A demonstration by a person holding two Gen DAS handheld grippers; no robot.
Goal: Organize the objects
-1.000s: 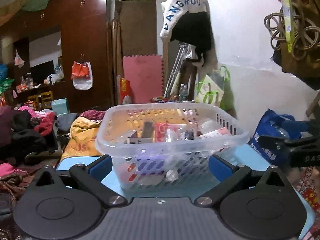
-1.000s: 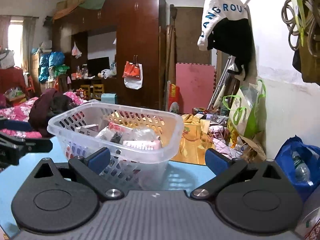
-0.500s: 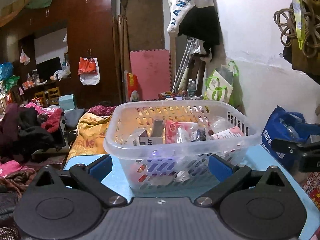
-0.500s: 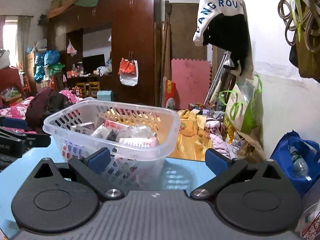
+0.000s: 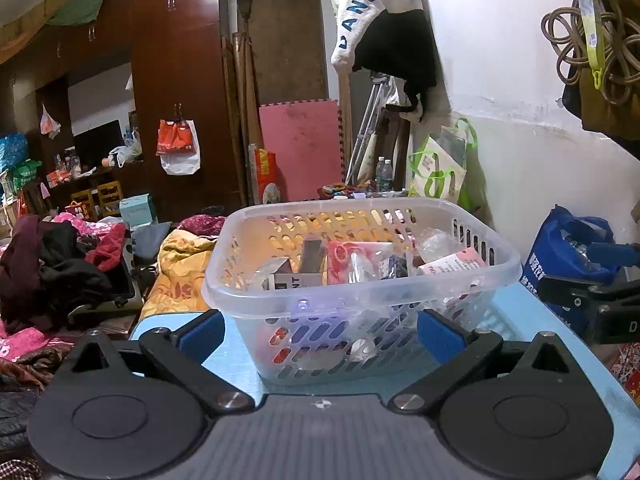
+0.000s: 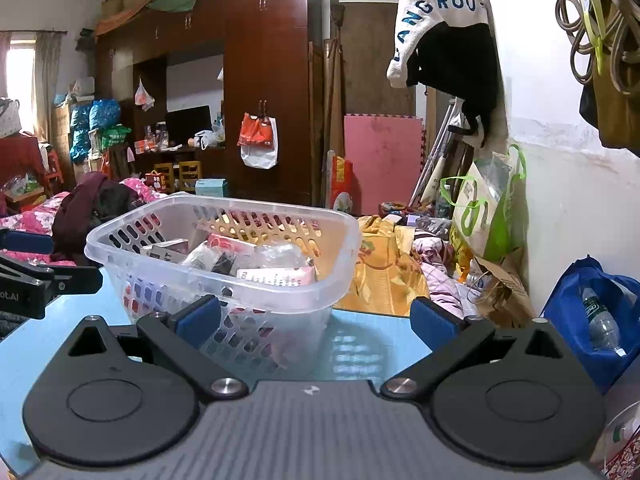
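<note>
1. Both grippers stand with jaws spread wide and hold nothing: the left gripper (image 5: 320, 332) faces the basket head-on, and the right gripper (image 6: 316, 320) faces it from the basket's right side.
2. In the left wrist view the right gripper shows as a black arm at the right edge; in the right wrist view the left gripper shows at the left edge. Each sits just beside the basket, and contact cannot be told.
3. A brown wardrobe (image 6: 264, 80) fills the far wall, with an orange-and-white bag (image 6: 258, 140) hanging on its door.
4. The light-blue counter (image 6: 372, 348) carries the basket and has bare surface to the basket's right.
5. A pink mat (image 5: 300, 148) leans upright against the far wall.
6. The clear slotted basket (image 5: 360, 284) sits upright on the counter, between the left gripper's blue pads (image 5: 440, 336) in that view though farther off than they are.
7. A blue bag (image 6: 592, 308) with a water bottle in it stands to the right of the counter.
8. Inside the basket lie mixed small packets (image 5: 360, 260): a pink-and-white box (image 6: 276, 276) near the right rim, a red-and-white pouch, clear wrappers and a dark box. Their labels are too small to read.
</note>
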